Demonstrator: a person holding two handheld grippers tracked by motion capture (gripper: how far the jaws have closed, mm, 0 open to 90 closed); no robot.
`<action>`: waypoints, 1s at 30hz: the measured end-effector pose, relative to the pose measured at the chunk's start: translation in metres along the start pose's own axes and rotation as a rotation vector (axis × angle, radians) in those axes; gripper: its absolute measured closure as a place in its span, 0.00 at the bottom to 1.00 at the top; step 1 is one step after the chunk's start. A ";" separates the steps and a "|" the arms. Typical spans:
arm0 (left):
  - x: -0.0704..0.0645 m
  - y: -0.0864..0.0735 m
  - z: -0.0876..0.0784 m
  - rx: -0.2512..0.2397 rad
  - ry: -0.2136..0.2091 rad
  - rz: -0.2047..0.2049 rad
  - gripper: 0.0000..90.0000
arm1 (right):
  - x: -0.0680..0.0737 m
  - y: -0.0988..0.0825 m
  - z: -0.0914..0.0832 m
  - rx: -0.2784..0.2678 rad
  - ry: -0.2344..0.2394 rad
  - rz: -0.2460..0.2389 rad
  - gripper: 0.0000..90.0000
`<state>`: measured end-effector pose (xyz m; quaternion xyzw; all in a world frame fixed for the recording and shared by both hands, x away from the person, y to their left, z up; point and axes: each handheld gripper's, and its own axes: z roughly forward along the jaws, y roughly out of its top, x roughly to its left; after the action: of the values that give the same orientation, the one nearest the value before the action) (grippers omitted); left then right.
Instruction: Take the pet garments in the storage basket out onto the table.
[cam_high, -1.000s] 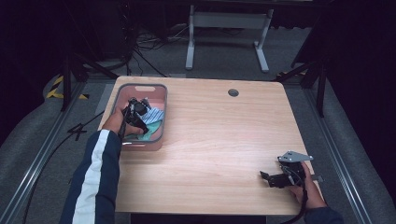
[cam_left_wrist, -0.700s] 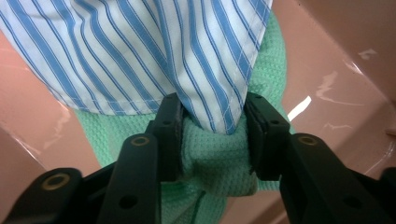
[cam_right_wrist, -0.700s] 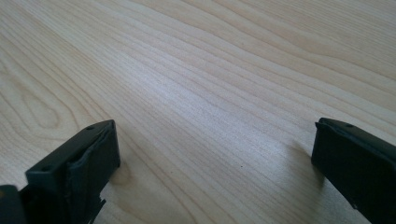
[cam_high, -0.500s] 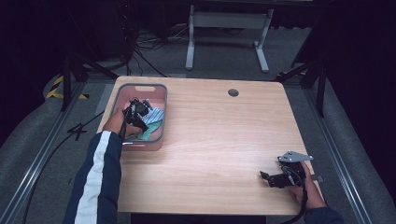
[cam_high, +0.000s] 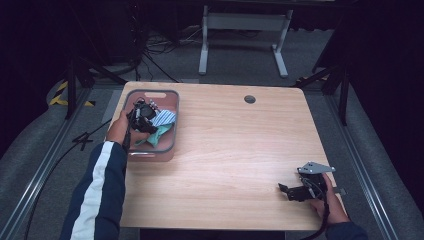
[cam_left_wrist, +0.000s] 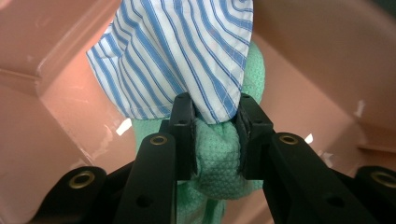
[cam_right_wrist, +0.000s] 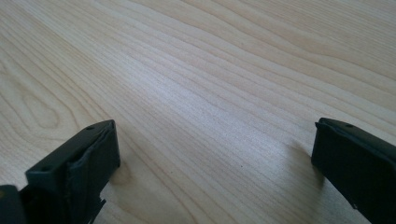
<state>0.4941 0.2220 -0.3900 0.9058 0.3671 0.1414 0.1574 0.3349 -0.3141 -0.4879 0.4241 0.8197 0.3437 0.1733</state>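
Two cloths (cam_left_wrist: 187, 70) pinched between left gripper (cam_left_wrist: 215, 135) fingers (inside pink bin (cam_high: 169, 150)), right gripper (cam_right_wrist: 215, 154) fingers wide

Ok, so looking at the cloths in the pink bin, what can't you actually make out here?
- Bin floor: in the high view, the left gripper and cloths cover most of the pink bin.
- Green cloth: in the left gripper view, its lower part runs off the bottom edge; the striped cloth covers its top.
- Striped cloth: cut off by the top edge there.
- Any further cloth beneath: too small in the high view.
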 end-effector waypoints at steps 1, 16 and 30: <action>0.000 -0.001 -0.003 -0.017 0.005 -0.006 0.80 | 0.000 0.000 0.000 0.001 -0.001 -0.002 0.01; 0.001 -0.027 -0.048 -0.306 -0.003 -0.105 0.81 | 0.000 0.000 0.000 -0.001 -0.001 0.000 0.01; -0.005 -0.037 -0.089 -0.440 0.000 -0.090 0.81 | 0.000 0.000 0.000 -0.001 -0.001 0.000 0.01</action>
<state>0.4349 0.2596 -0.3244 0.8323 0.3673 0.2108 0.3576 0.3348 -0.3141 -0.4880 0.4244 0.8195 0.3438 0.1736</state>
